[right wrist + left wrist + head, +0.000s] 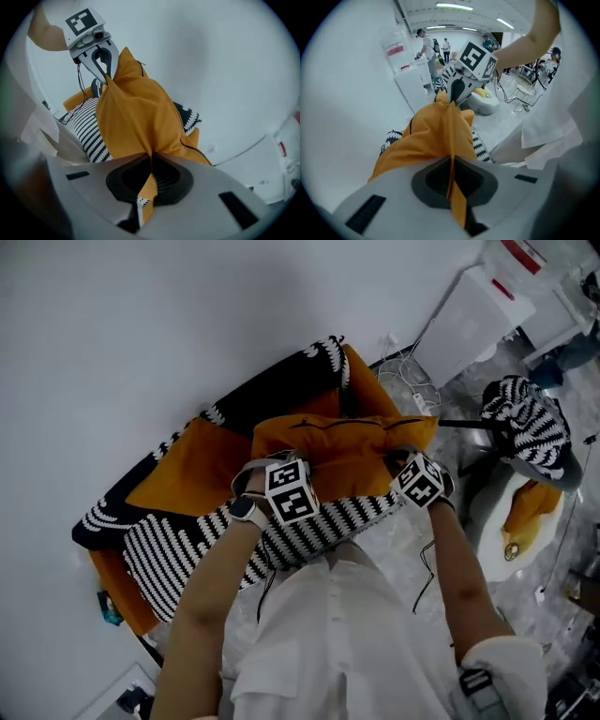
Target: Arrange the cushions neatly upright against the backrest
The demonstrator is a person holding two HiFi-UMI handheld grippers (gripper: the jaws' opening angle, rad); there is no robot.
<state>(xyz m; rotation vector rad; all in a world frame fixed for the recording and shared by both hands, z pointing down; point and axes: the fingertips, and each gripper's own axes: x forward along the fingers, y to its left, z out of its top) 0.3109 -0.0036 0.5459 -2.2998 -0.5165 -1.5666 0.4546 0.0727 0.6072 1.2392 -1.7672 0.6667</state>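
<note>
An orange cushion (342, 442) hangs lifted between both grippers above a small sofa. My left gripper (272, 462) is shut on its left corner, and the orange fabric (440, 131) runs pinched through the closed jaws. The cushion's right corner is clamped in my right gripper (405, 465), with orange cloth (136, 117) between its shut jaws. Under it lies a black-and-white striped cushion (281, 531) across the seat front. A second orange cushion (192, 465) leans against the black patterned backrest (272, 385) at the left.
A white wall (141, 324) stands behind the sofa. To the right are a white cabinet (469, 320), a chair with a striped cushion (525, 423) and an orange-and-white seat (520, 517). Cables (408, 381) lie on the floor. People stand far off (429, 44).
</note>
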